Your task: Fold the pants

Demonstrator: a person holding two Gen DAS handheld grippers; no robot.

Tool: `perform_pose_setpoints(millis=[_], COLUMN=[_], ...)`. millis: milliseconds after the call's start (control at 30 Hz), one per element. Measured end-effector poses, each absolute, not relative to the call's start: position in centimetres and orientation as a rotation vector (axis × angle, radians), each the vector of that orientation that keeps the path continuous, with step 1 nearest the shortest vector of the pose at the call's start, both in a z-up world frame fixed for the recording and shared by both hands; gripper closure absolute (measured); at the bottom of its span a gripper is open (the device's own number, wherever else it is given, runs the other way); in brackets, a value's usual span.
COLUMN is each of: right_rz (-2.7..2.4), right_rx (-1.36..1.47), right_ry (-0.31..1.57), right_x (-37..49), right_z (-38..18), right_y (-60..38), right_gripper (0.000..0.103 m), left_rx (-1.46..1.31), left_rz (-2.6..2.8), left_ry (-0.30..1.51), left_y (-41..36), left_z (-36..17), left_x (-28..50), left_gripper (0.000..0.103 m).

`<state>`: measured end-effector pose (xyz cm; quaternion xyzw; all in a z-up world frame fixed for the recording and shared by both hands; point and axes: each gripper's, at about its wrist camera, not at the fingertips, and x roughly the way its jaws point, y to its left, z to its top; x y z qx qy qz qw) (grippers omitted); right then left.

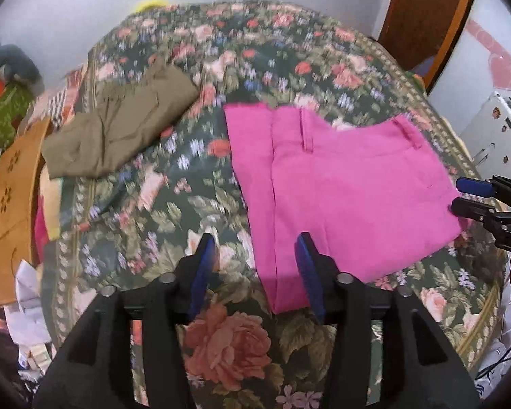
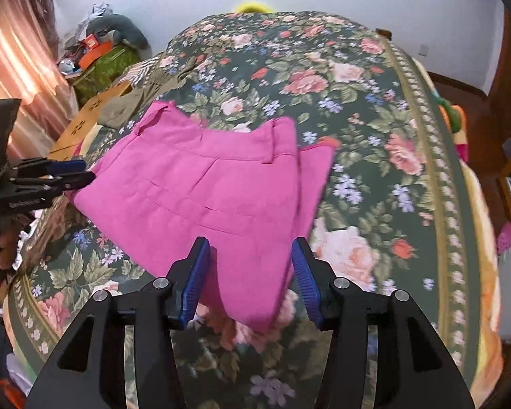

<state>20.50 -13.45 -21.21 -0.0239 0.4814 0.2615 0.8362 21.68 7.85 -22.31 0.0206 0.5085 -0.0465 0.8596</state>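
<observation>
Pink pants [image 1: 340,184] lie folded flat on a bed covered by a dark green floral bedspread [image 1: 173,204]. We hold a two-finger gripper in each hand, both pointing steeply down at the bed.

Our left gripper [image 1: 257,252] hangs above the pants' near left edge, its blue-padded fingers [image 1: 206,259] spread apart with nothing pinched; one finger is over bare bedspread, the other over pink cloth. Our right gripper [image 2: 250,255] hangs above the near corner of the pants, its fingers [image 2: 301,262] likewise spread and gripping nothing. From the left wrist view that right gripper shows side-on at the pants' right edge, close to the cloth; whether it touches we cannot tell.

Open bedspread runs wide beyond the pants toward the far end of the bed and to their right in the right wrist view. A folded olive-brown garment [image 1: 119,129] lies well apart from the pants, near the bed's left edge. Past that edge stand a tan carved wooden piece [image 1: 12,204] and piled clutter [image 2: 98,54]. A wooden door frame [image 1: 426,17] stands beyond the far right corner.

The pants are bright magenta, with belt loops at the waistband [image 2: 269,150] facing away from us, and a welt pocket seam [image 2: 201,211] across the top layer. A narrower folded layer shows along one side.
</observation>
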Motion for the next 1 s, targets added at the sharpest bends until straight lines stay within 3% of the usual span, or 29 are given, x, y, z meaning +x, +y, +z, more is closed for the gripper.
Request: perform_pose_setpoints(millis=[67, 100, 133, 433, 633, 700, 767, 833, 1000], right_rz=[0.542, 0.522, 0.505, 0.513, 0.55, 0.559, 0.578, 0.593, 0.587], right_rx=[-0.041, -0.037, -0.034, 0.129, 0.091, 0.079, 0.066, 0.044, 0.022], right_ry=[1.011, 1.003, 1.001, 1.067, 1.042, 1.033, 1.018, 1.005, 0.968], right_x=[20.6, 20.8, 21.1, 24.0, 25.2, 25.4, 25.3, 25.1, 24.9], right_z=[-21.0, -21.0, -21.2, -24.1, -24.3, -24.1, -23.8, -23.5, -22.5], right_y=[-14.0, -14.4, -14.6, -15.7, -14.6, -14.3, -13.9, -13.4, -13.2], right_gripper=[0.04, 0.031, 0.029, 0.029, 0.03, 0.045, 0.06, 0.069, 0.089], left_rx=[0.051, 0.044, 0.028, -0.128, -0.155, -0.162, -0.189, -0.181, -0.181], left_rz=[-0.083, -0.078, -0.08, -0.139, -0.173, -0.191, -0.203, -0.191, -0.196], left_ry=[1.021, 1.001, 0.999, 1.166, 1.168, 1.167, 1.167, 1.154, 1.126], left_y=[8.0, 8.1, 8.2, 8.2, 7.2, 6.7, 6.6, 6.4, 6.6], left_z=[-21.3, -21.0, -20.9, -25.3, -26.1, -26.2, -25.9, -25.5, -24.5], left_x=[21.8, 22.0, 22.4, 27.4, 28.5, 28.9, 28.9, 28.8, 28.3], left_gripper=[0.024, 0.023, 0.023, 0.023, 0.024, 0.034, 0.05, 0.066, 0.08])
